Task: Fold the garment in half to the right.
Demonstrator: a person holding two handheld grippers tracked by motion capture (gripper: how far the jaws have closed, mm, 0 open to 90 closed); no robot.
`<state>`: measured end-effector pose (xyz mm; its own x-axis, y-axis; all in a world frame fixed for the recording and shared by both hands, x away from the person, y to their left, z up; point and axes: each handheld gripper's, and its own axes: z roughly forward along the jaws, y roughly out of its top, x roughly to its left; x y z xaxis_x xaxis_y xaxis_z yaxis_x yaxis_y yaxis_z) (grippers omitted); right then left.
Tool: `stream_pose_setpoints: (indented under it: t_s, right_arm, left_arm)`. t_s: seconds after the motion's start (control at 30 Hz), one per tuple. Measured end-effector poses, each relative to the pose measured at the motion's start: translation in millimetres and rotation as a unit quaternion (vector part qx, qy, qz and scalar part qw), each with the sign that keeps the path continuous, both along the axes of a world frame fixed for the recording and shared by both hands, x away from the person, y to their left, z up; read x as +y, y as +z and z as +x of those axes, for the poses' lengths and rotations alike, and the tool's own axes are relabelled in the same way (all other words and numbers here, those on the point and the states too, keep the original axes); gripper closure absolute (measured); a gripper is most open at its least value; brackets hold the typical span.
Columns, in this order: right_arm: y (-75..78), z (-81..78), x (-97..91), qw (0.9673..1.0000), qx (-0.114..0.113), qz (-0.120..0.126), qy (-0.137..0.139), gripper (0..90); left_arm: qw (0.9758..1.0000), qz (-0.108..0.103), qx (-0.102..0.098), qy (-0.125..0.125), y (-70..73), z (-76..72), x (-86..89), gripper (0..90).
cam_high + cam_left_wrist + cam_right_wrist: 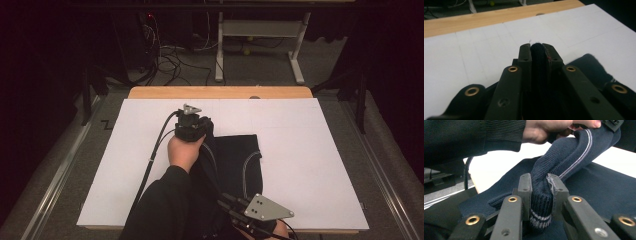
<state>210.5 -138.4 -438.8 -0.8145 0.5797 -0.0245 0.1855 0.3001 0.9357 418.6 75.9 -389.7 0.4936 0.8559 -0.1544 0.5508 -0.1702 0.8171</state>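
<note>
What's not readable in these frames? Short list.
- Dark navy knit garment with pale stripes: the near part, in the high view, is hidden by the sleeve and the right gripper.
- Garment type: unclear, bunched in the right gripper view.
- Left gripper: the grip depth is hidden by its own jaws.

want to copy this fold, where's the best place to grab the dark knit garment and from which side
Grip the dark knit garment at its ribbed, striped edge band, where the knit is thick and bunches firmly. The right gripper pinches that band at the near edge, coming in from the person's side; the left gripper clamps a fold at the far end. Two spaced holds on one edge keep it taut.
</note>
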Motion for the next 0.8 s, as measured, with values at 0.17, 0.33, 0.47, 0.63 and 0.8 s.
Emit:
stream_pose_setpoints:
  t_s: [0.17,0.33,0.47,0.63,0.8]
  right_arm:
    - [0.5,-3.3,-10.6,0.9999,0.0,0.006,-0.011,75.6]
    - [-0.7,-7.5,-22.9,0.9997,0.005,0.005,-0.022,75.4]
    - [-5.1,-8.8,-32.6,0.9994,0.016,0.0,-0.031,75.3]
    - [-9.2,-11.1,-41.4,0.9988,0.028,-0.012,-0.037,74.5]
    - [-16.0,-11.9,-47.5,0.9976,0.051,-0.026,-0.041,74.4]
  left_arm:
    - [0.9999,0.001,-0.003,-0.017,5.3,1.8,-18.2,74.5]
    - [0.9996,0.011,0.01,-0.025,-1.4,4.9,-37.9,74.1]
    - [0.9993,0.016,0.021,-0.028,-8.4,6.7,-50.9,74.2]
    - [0.9984,0.031,0.037,-0.029,-18.1,9.1,-61.8,73.8]
    - [0.9976,0.032,0.049,-0.037,-26.1,10.6,-71.1,73.6]
